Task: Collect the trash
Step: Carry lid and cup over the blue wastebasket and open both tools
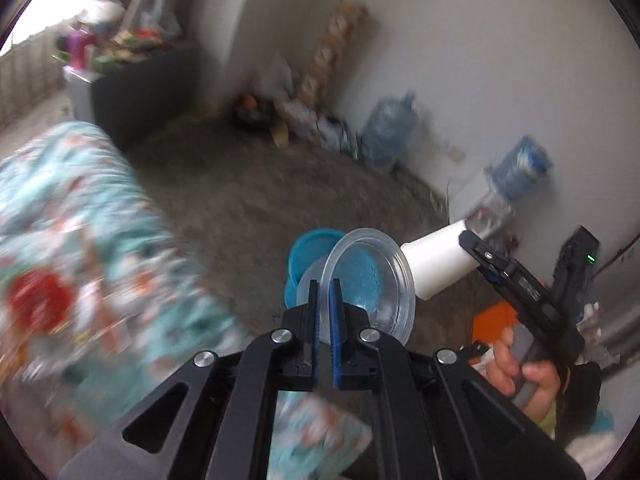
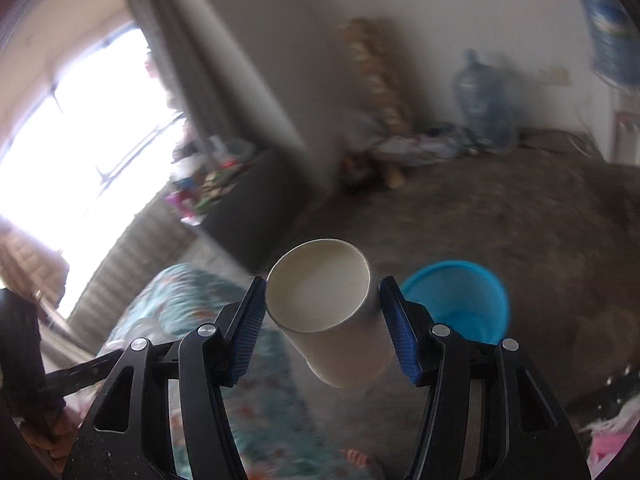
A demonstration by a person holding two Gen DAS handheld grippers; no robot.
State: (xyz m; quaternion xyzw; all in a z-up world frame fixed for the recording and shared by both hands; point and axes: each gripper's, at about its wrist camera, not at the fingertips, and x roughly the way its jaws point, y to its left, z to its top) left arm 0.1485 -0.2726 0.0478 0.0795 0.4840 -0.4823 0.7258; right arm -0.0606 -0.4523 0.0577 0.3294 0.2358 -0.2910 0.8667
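Spreading across both views is a grey-brown carpeted floor point(image 1: 248, 200), blurred, in a room with pale walls. A bed with a teal floral cover point(image 1: 72, 240) lies at the left, a dark cabinet point(image 1: 140, 88) piled with clutter stands by a bright window point(image 2: 80, 120), and a large water bottle point(image 1: 386, 132) sits against the far wall beside scattered bags. A blue bin point(image 2: 460, 300) stands on the floor, open and upright.

Angled down toward the floor, the left tool point(image 1: 326, 304) has its blue pads closed onto the rim of a clear plastic bowl point(image 1: 372, 280), which hangs in the air in front of the bin. The right tool point(image 2: 322, 312) also points downward, its pads pressed on either side of a white paper cup point(image 2: 324, 312) held above the floor, mouth toward the camera, just left of the bin. In the left wrist view a hand point(image 1: 528, 368) grips the right tool's handle at the lower right, the cup lying just beside the bowl.
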